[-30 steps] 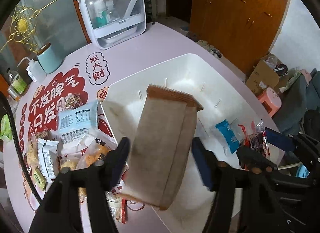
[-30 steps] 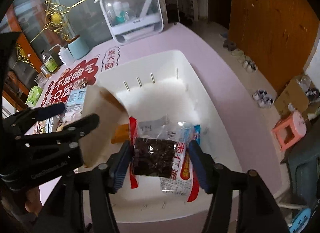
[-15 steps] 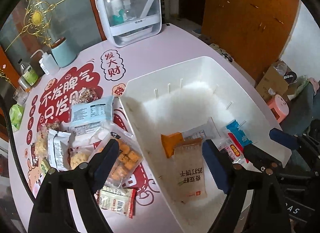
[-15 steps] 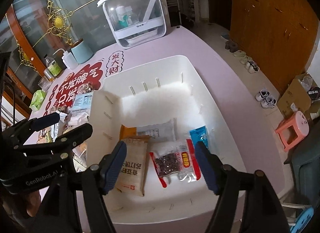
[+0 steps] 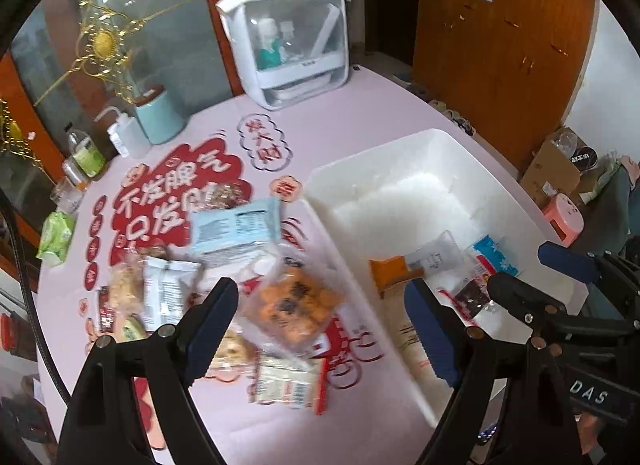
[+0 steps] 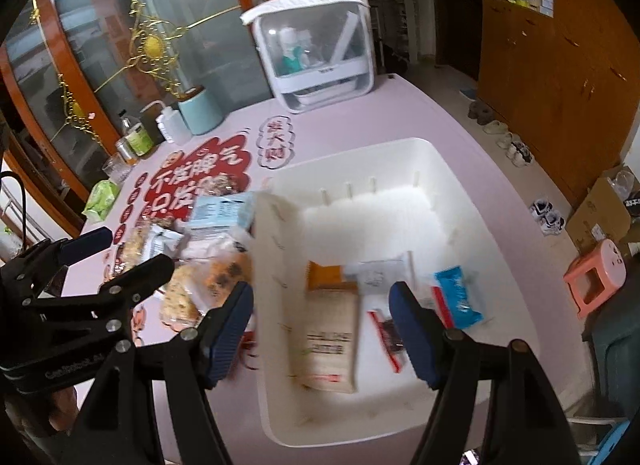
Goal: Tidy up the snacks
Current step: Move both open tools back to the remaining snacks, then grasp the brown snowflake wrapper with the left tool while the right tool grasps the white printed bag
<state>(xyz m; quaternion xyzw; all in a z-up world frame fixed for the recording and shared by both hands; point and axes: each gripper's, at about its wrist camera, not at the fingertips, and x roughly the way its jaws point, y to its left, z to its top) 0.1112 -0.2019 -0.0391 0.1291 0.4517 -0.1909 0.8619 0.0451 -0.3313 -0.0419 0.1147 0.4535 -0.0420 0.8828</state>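
Note:
A white bin [image 5: 400, 149] [image 6: 384, 153] sits on the pink table. Inside lie a tan packet [image 6: 330, 339], an orange-ended packet [image 6: 324, 275], a blue packet [image 6: 458, 297] and a clear red-edged packet of dark snacks [image 6: 390, 337]. Several loose snack packets lie left of the bin: a clear bag of orange crackers [image 5: 294, 307], a light blue packet [image 5: 236, 225], a white packet [image 5: 168, 289]. My left gripper [image 5: 322, 329] is open and empty above the cracker bag. My right gripper [image 6: 322, 329] is open and empty above the tan packet, over the bin's left part.
A white lidded box [image 5: 288, 45] stands at the table's far side. A teal cup [image 5: 158, 121], a squeeze bottle [image 5: 124, 137], a small bottle [image 5: 82, 155] and a green tissue pack [image 5: 56, 239] stand at the far left. A pink stool [image 6: 596, 281] stands on the floor right.
My left gripper let the tan packet fall into the bin and swung left over the loose snacks. My right gripper let go of the clear dark-snack packet, which now lies in the bin.

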